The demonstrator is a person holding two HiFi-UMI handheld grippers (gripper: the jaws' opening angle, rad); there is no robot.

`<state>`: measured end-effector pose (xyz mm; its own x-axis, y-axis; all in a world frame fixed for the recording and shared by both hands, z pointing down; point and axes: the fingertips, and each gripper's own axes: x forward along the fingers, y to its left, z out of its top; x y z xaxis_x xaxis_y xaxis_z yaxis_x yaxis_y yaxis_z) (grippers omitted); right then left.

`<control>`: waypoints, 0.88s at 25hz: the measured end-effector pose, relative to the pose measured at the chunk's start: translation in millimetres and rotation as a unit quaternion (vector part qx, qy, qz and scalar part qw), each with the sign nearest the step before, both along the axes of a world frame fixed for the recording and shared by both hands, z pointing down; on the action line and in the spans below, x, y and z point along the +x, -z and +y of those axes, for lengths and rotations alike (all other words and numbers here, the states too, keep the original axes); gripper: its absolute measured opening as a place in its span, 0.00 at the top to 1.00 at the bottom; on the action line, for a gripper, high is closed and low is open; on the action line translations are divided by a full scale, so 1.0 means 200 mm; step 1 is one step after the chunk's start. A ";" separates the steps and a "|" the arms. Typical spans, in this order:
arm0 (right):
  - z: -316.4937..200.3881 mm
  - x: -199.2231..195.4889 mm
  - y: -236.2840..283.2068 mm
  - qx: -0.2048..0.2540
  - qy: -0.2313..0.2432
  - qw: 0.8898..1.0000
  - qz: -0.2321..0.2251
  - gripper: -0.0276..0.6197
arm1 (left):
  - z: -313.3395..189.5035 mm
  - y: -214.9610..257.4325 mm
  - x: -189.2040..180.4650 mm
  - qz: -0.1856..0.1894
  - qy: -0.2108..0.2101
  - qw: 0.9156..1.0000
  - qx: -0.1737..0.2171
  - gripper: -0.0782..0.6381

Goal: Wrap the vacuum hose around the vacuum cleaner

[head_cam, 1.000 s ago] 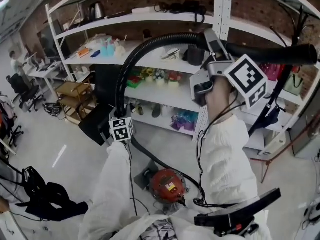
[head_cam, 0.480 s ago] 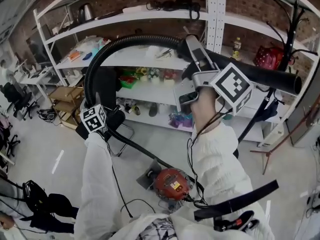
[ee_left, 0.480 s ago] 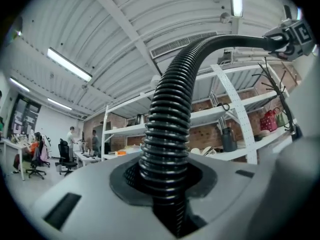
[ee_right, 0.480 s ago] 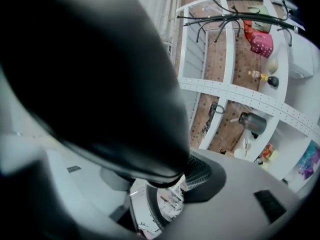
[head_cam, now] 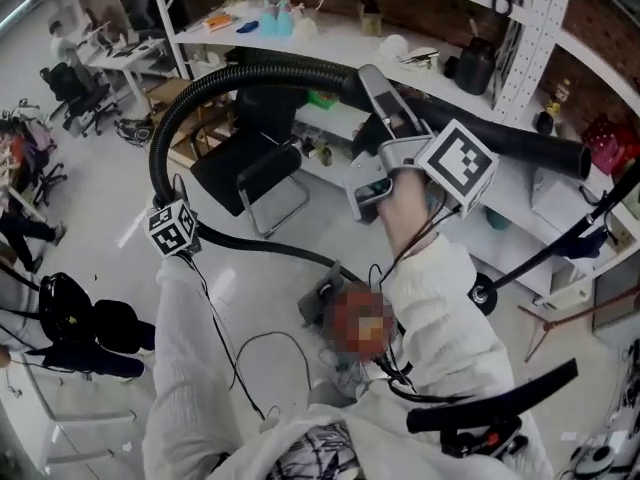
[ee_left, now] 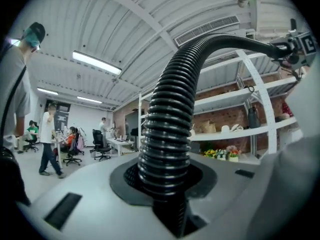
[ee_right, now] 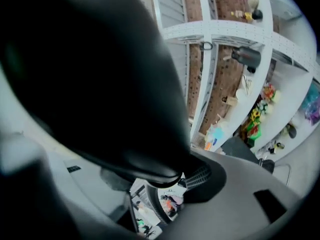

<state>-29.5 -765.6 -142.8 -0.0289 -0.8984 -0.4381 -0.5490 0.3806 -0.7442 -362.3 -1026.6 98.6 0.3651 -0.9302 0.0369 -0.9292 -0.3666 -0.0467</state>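
In the head view our left gripper [head_cam: 168, 220] sits at the left, closed on the ribbed black vacuum hose [head_cam: 215, 80]. From there the hose arcs up and over to the right, where it joins the rigid wand [head_cam: 520, 148]. Our right gripper [head_cam: 385, 108] is clamped on that wand close to the joint, its marker cube turned towards us. Below the left gripper the hose drops down and to the right to the vacuum cleaner [head_cam: 320, 303], which stands on the floor near us, between our two sleeves — most of its body we cannot make out. A black office chair [head_cam: 245, 163] stands farther off, in front of the white shelving [head_cam: 330, 38].

In the left gripper view the hose rises straight out from between the jaws. They stand only a little apart, both pressed against its ribs, and the hose bends away to the upper right. Some people [ee_left: 47, 139] are at desks, far left.

In the right gripper view the smooth black wand fills the upper left — it lies gripped between the jaws, with the shelving at the right.
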 end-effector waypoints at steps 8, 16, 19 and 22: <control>-0.35 -0.42 -0.52 -0.090 0.105 0.990 -0.033 0.58 | 0.27 -0.71 -0.63 -0.036 0.072 0.992 -0.101 0.74; -0.32 -0.87 -0.93 -0.176 0.221 0.959 0.004 0.58 | 1.22 -1.42 -1.00 -0.058 0.165 0.958 -0.227 0.75; -0.14 -0.96 -1.06 -0.195 0.266 0.944 0.002 0.58 | 1.70 -1.63 -0.98 -0.061 0.190 0.943 -0.268 0.75; 0.14 -0.99 -1.22 -0.225 0.301 0.927 0.001 0.58 | 2.21 -1.80 -0.92 -0.044 0.223 0.927 -0.297 0.75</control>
